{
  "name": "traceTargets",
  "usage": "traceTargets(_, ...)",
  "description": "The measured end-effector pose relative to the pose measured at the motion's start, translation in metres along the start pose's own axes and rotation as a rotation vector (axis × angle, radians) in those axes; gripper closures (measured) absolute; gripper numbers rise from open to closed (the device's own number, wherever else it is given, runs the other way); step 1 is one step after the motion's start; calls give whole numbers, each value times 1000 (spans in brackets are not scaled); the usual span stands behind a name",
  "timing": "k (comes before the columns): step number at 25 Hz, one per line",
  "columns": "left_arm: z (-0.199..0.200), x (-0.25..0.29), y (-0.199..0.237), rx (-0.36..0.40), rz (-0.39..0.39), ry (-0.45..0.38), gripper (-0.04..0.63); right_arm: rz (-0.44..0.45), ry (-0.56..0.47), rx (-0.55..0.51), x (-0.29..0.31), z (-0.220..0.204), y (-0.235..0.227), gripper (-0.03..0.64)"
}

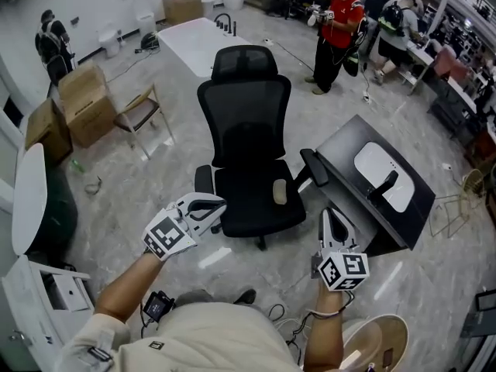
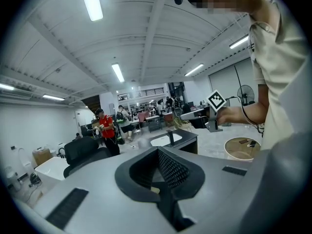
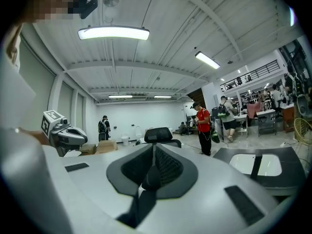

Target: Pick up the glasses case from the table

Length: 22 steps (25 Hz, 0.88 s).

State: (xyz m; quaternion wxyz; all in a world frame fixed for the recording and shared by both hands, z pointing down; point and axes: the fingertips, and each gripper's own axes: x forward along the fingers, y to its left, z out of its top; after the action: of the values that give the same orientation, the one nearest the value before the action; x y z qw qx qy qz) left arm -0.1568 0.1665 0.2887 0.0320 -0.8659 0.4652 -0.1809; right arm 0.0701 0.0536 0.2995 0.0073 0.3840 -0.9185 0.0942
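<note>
A black table (image 1: 349, 149) stands at the right of the head view. It bears a white oval pad (image 1: 373, 163), and a dark elongated object (image 1: 385, 184) that may be the glasses case lies across the pad. The same pad (image 3: 270, 165) and dark object (image 3: 256, 164) show low at the right of the right gripper view. My right gripper (image 1: 333, 217) is shut and empty, short of the table's near corner. My left gripper (image 1: 215, 204) is also shut and empty, held before the black office chair (image 1: 246, 142). Both sets of jaws meet with nothing between them.
A small beige oblong object (image 1: 280, 192) lies on the chair seat. A person in a red shirt (image 1: 338, 33) stands beyond the table. Cardboard boxes (image 1: 81, 103) and a wooden chair (image 1: 143, 115) stand at the left. A round wooden stool (image 1: 384, 343) is near my right arm.
</note>
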Motion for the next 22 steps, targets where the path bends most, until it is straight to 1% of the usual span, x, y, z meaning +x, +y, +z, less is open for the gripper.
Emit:
traceTargets(5, 5, 21, -4, 8, -32, -4, 581, -35, 26, 17, -9, -17, -21, 588)
traceTargets(9, 9, 42, 3, 12, -54, -7, 581, -70, 29, 23, -9, -17, -39, 589)
traceTargets(11, 12, 57, 5, 17, -92, -13, 581, -104, 36, 24, -15, -17, -48, 589)
traceTargets(14, 15, 84, 9, 27, -165, -32, 581, -178, 41, 19, -24, -14, -64, 589)
traceTargets(22, 9, 168, 31, 60, -352, -68, 581, -362, 38, -6, -26, -6, -104, 588)
